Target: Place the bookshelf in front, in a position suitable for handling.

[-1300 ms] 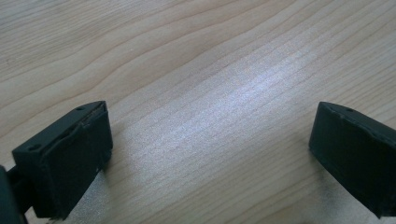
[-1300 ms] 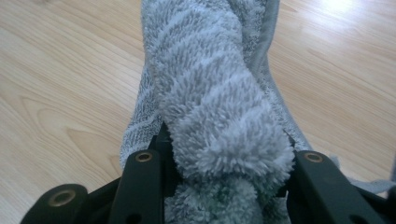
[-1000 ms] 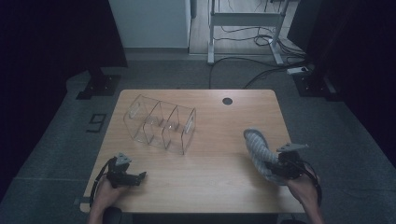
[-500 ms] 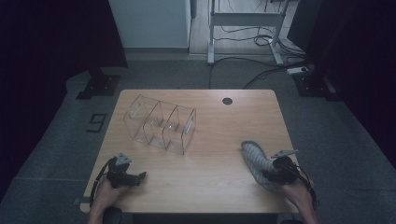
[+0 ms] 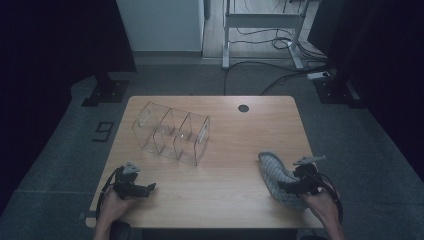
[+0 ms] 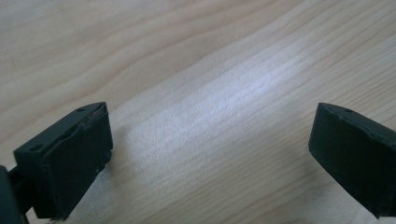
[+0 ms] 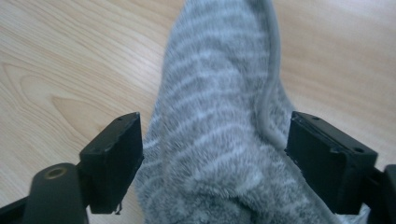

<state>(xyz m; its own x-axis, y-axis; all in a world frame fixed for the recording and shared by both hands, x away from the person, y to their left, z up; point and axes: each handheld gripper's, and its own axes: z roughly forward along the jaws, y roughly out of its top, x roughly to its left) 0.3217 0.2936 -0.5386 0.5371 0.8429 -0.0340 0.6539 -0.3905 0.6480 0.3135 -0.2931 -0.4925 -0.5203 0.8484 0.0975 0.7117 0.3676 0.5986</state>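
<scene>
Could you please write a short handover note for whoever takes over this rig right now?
Right gripper: jaws have just been opening; the grey striped sock lies between them on the table, no longer clamped.
Left gripper: open, nothing between its jaws, resting over bare wood at the near left.
Clear three-compartment organiser: far left of the table, nothing visible inside.
Done: sock set down at the near right.
Left: probably regrip the sock and carry it to the organiser.
</scene>
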